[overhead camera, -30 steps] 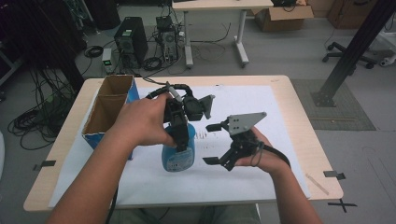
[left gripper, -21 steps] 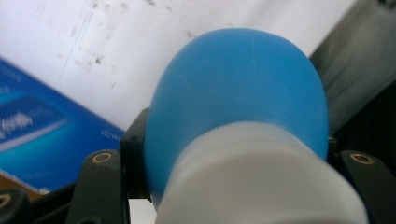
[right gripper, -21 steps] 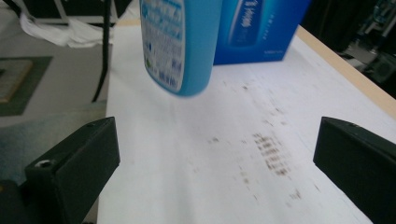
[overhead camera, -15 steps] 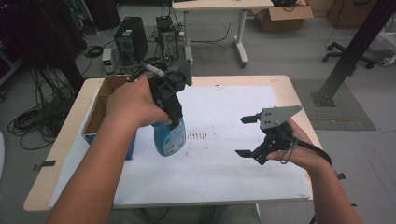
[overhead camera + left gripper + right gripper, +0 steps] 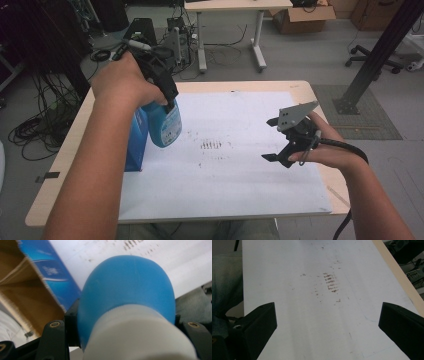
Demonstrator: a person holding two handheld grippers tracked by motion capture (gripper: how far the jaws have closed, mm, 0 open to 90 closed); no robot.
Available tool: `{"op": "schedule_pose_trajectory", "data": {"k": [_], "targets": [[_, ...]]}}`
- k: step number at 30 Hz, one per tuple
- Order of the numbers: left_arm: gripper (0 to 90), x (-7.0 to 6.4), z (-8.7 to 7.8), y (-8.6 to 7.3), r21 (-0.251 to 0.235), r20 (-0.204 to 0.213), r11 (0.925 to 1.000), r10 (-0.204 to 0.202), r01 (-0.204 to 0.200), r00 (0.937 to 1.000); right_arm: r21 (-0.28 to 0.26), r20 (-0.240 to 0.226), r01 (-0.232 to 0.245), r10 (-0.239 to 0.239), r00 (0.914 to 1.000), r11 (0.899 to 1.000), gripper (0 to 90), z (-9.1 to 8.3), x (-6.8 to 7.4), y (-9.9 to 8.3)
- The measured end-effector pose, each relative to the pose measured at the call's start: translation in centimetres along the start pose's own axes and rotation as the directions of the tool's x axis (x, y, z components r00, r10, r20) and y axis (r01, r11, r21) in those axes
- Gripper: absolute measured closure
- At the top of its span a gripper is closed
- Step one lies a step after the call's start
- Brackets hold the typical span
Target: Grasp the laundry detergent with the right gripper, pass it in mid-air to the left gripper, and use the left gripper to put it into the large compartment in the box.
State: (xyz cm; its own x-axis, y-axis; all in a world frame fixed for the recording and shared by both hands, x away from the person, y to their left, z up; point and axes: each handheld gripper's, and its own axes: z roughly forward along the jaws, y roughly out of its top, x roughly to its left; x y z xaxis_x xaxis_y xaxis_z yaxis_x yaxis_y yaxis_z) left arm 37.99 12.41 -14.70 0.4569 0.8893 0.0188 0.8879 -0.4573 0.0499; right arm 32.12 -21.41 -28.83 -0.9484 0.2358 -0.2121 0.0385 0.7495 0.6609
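A blue spray-type bottle (image 5: pixel 164 124) with a white neck hangs in the air over the table's left side, just beside the blue cardboard box (image 5: pixel 135 145). My left gripper (image 5: pixel 162 92) is shut on its upper part. In the left gripper view the bottle (image 5: pixel 127 290) bulges out between the jaws of the left gripper (image 5: pixel 120 325), with the box (image 5: pixel 37 282) and its brown inside below. My right gripper (image 5: pixel 274 141) hovers open over the white sheet (image 5: pixel 235 180) at the right. The right gripper (image 5: pixel 327 322) has its jaws wide apart with nothing between them.
Dark smudges (image 5: pixel 212 145) mark the sheet's middle; the same smudges (image 5: pixel 330 283) lie ahead of the right jaws. The wooden table edge (image 5: pixel 320 105) runs along the right. Cables and computer towers (image 5: pixel 142 30) stand on the floor beyond the table.
My left gripper has carried the bottle up and to the left, away from the sheet's middle toward the box. The right gripper has drawn back to the right, still open.
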Motion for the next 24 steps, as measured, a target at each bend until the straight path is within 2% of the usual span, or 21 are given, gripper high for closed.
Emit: {"op": "schedule_pose_trajectory", "data": {"k": [5, 9, 13, 14, 15, 16, 17, 19, 20, 21, 22, 24], "targets": [[38.6, 2.2, -1.7, -0.2, -0.016, 0.026, 0.9966, -0.08, 0.081, 0.9964, 0.037, -0.011, 0.007, -0.006, 0.9999, 0.999, 2.1, 0.2, -0.2, 0.4], [38.6, 3.7, -3.0, -0.5, -0.024, 0.023, 0.9886, -0.148, 0.149, 0.9887, 0.062, -0.016, 0.012, -0.011, 0.9998, 0.998, 2.1, 0.6, -0.3, 0.3], [38.6, 5.3, -3.7, -0.9, -0.021, 0.002, 0.9769, -0.212, 0.212, 0.9772, 0.079, -0.016, 0.01, -0.009, 0.9998, 0.997, 2.2, 0.9, -0.4, 0.0], [38.6, 6.1, -3.9, -1.1, -0.021, 0.001, 0.9679, -0.25, 0.25, 0.9681, 0.082, -0.011, 0.009, -0.008, 0.9999, 0.997, 2.2, 1.0, -0.4, -0.2], [38.6, 6.1, -3.9, -1.1, -0.021, 0.001, 0.9679, -0.25, 0.25, 0.9681, 0.082, -0.011, 0.009, -0.008, 0.9999, 0.997, 2.2, 1.0, -0.4, -0.2], [38.6, 7.0, -4.0, -1.4, -0.023, 0.004, 0.9601, -0.279, 0.279, 0.9603, 0.082, -0.017, 0.009, -0.007, 0.9998, 0.997, 2.3, 1.2, -0.3, -0.3], [38.6, 7.0, -4.0, -1.4, -0.023, 0.004, 0.9601, -0.279, 0.279, 0.9603, 0.082, -0.017, 0.009, -0.007, 0.9998, 0.997, 2.3, 1.2, -0.3, -0.3], [38.6, 7.9, -4.2, -1.6, -0.019, 0.008, 0.9536, -0.3, 0.3, 0.9538, 0.086, -0.016, 0.008, -0.007, 0.9998, 0.996, 2.2, 1.3, -0.3, -0.4], [38.6, 8.6, -4.4, -1.9, -0.022, 0.01, 0.947, -0.32, 0.321, 0.9472, 0.086, -0.019, 0.007, -0.005, 0.9998, 0.996, 2.2, 1.5, -0.4, -0.5], [38.6, 8.6, -4.4, -1.9, -0.022, 0.01, 0.947, -0.32, 0.321, 0.9472, 0.086, -0.019, 0.007, -0.005, 0.9998, 0.996, 2.2, 1.5, -0.4, -0.5], [38.6, 9.2, -4.6, -2.2, -0.027, 0.009, 0.9399, -0.34, 0.34, 0.9403, 0.091, -0.02, 0.006, -0.004, 0.9998, 0.996, 2.2, 1.6, -0.5, -0.6], [38.6, 9.5, -4.8, -2.3, -0.028, 0.007, 0.9374, -0.347, 0.347, 0.9378, 0.097, -0.02, 0.005, -0.003, 0.9998, 0.995, 2.3, 1.6, -0.6, -0.6]]}}
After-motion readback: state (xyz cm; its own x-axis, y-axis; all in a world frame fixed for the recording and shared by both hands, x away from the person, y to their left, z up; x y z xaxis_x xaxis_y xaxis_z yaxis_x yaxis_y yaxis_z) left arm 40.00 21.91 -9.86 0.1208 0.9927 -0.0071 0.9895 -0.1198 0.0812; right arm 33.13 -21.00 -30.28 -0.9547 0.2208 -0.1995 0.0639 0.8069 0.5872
